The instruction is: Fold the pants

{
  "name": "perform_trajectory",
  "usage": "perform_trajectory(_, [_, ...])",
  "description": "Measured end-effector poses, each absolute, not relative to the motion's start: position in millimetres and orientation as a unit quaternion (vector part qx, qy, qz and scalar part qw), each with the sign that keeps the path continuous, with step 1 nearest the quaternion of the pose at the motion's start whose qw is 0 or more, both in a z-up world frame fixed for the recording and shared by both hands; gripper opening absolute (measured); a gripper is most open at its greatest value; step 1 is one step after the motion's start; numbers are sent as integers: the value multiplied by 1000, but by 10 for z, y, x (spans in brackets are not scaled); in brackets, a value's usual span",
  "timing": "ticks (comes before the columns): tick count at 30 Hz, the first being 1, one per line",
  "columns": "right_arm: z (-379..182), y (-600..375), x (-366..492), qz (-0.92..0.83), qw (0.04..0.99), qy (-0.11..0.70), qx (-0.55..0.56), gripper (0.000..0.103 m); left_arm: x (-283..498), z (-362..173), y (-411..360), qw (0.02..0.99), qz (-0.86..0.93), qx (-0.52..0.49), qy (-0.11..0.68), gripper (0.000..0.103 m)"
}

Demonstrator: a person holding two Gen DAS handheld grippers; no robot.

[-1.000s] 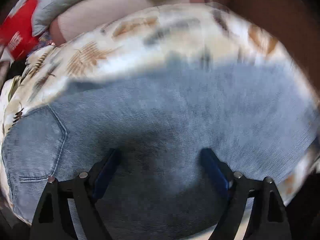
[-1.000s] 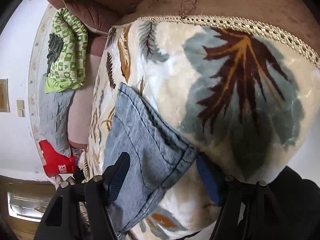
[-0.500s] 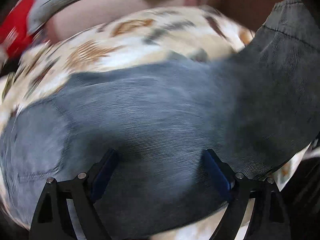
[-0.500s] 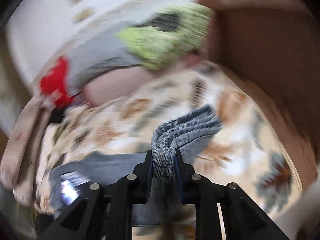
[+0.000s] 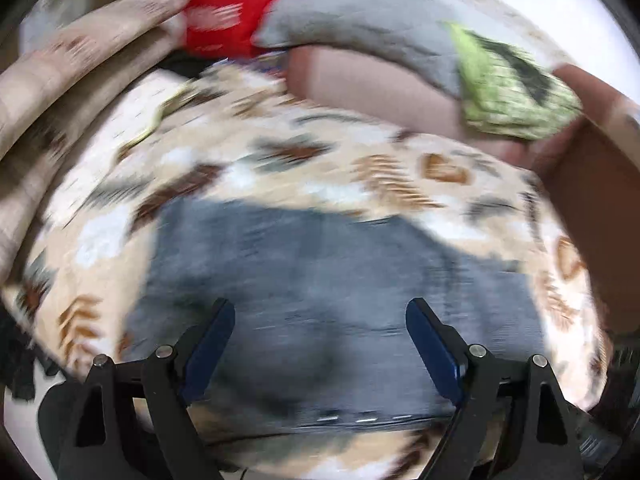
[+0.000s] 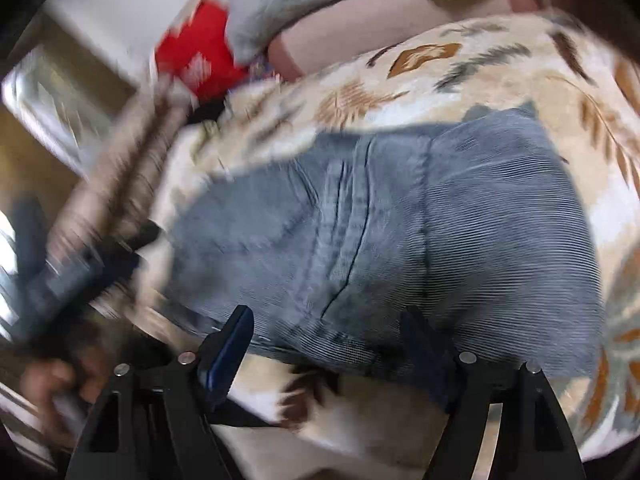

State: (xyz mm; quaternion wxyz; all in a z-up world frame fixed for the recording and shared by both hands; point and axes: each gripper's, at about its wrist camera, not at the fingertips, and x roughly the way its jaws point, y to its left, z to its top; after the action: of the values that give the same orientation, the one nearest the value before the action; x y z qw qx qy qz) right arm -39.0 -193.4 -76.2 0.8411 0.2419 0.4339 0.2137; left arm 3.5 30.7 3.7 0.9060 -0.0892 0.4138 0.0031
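The blue denim pants (image 5: 320, 280) lie folded over in a compact shape on the leaf-patterned blanket (image 5: 248, 168). In the right wrist view the pants (image 6: 420, 220) show seams and a folded top layer. My left gripper (image 5: 320, 328) is open and empty, just above the near part of the pants. My right gripper (image 6: 328, 332) is open and empty over the near edge of the pants. Both views are blurred by motion.
Behind the blanket lie a red bag (image 5: 224, 12), a grey pillow (image 5: 360, 20), a green patterned cloth (image 5: 508, 88) and a pinkish cushion (image 5: 372, 84). A beige folded blanket (image 5: 60, 80) lies at the left. The brown headboard (image 5: 600, 200) stands at the right.
My right gripper, shut on the pants' leg end half a second ago, has let go and stands open. The leg now lies folded over the pants. Both grippers have pulled back.
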Motion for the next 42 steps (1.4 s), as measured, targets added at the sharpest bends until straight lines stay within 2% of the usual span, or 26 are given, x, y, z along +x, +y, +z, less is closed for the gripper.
perform_trajectory(5, [-669,-2860,-466,161,828,374,385,79,63,16,-671,908,-78,-15,411,88])
perform_trajectory(6, [-756,-2950,-427,164,813,380,409,80,140,-88,-781,902,-77,6,424,88])
perform_trajectory(8, [-1144,-3087,-278,164,758,451,441,79,273,-598,-1116,856,-78,87,503,88])
perform_trajectory(9, [-1289,-3113,-250,152,742,479,444,71,300,-825,-1193,834,-79,113,535,89])
perform_trajectory(10, [-1286,-3163,-243,159,742,473,447,71,253,-896,-1178,848,-77,106,513,91])
perform_trajectory(11, [-1177,-3177,-225,163,746,476,436,71,230,-881,-1141,857,-73,96,501,94])
perform_trajectory(16, [-553,-3135,53,200,790,421,399,73,280,-859,-1131,851,-80,86,511,94])
perform_trajectory(19, [-689,-3059,482,196,787,434,392,88,248,-762,-959,857,-92,43,505,94])
perform_trajectory(21, [-1136,-2976,769,122,775,517,344,84,125,-616,-690,870,-90,-13,484,94])
perform_trajectory(22, [-1289,-2960,808,108,772,527,339,85,26,-502,-472,881,-85,-49,464,94])
perform_trajectory(25, [-1044,-2807,741,118,804,514,275,85,-260,-352,347,895,-8,-164,414,94])
perform_trajectory(28, [-843,-2635,662,111,824,506,229,85,-523,-537,1223,851,92,-332,397,94])
perform_trajectory(30, [-646,-2515,484,144,834,484,222,86,-615,-677,1550,825,139,-382,393,93])
perform_trajectory(33, [-404,-2091,332,215,832,464,216,86,-572,-819,1736,806,139,-413,399,93])
perform_trajectory(37, [-366,-1540,263,284,807,470,216,86,-507,-867,1762,803,133,-419,402,93])
perform_trajectory(42, [-632,-1752,242,156,842,498,137,86,-436,-946,1775,797,121,-424,413,93])
